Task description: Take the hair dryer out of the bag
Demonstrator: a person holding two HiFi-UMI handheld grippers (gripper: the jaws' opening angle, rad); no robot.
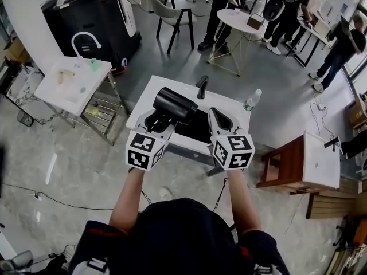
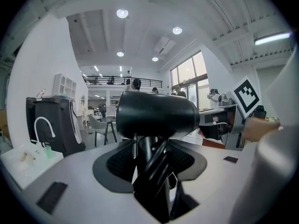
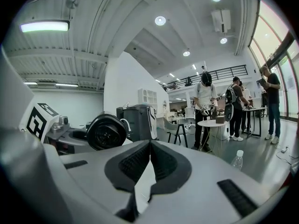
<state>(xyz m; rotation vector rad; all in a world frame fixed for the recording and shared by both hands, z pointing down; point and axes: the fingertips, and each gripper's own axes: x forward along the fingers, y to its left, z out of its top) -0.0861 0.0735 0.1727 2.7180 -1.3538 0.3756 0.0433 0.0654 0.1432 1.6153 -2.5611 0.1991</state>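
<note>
The left gripper [image 1: 156,121] clamps the hair dryer [image 1: 175,105] by its handle, barrel at its one o'clock; the right gripper [image 1: 221,121] is closed, empty. With the black bag [image 1: 198,129] at the dryer's five o'clock, the top-heavy barrel could swivel and slip loose.

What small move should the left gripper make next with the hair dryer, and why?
Probably carry it sideways and lower it onto a bare part of the white table. The left gripper is shut on the handle of the hair dryer, which hangs clear above the tabletop with nothing draped on it. The right gripper is shut and empty, so the left one carries the dryer alone.
</note>
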